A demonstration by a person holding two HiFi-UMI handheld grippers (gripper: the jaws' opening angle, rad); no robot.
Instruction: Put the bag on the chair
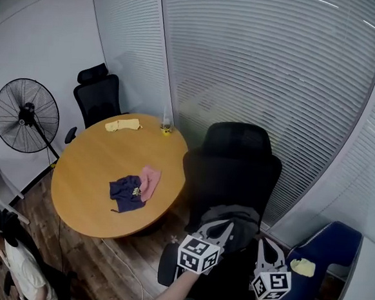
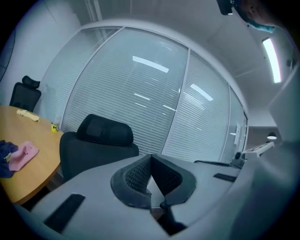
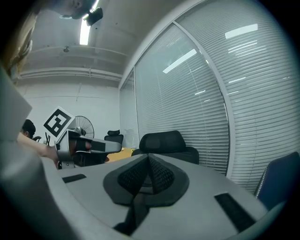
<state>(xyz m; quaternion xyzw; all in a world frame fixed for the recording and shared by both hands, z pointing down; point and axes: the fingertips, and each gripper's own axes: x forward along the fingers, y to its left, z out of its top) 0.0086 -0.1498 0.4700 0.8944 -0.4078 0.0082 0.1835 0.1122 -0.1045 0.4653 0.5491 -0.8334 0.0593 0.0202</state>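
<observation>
A black office chair [image 1: 233, 166] stands by the round table, with its headrest also in the left gripper view [image 2: 104, 130] and the right gripper view [image 3: 161, 140]. A grey and black bag [image 1: 234, 219] lies on its seat. My left gripper [image 1: 222, 226] is at the bag's near edge; its pads meet at the tips [image 2: 150, 157] with nothing seen between them. My right gripper [image 1: 262, 244] is just right of the bag, its pads [image 3: 149, 158] likewise closed and bare. I cannot tell whether either touches the bag. The left gripper [image 3: 86, 146] also shows in the right gripper view.
A round wooden table [image 1: 89, 164] holds a dark blue cloth [image 1: 126, 193], a pink cloth [image 1: 149, 179], a yellow cloth [image 1: 123, 125] and a small yellow cup [image 1: 166, 129]. A second black chair [image 1: 98, 97], a fan [image 1: 25, 115], a blue chair [image 1: 328, 251] and a person [image 1: 11, 258] surround it.
</observation>
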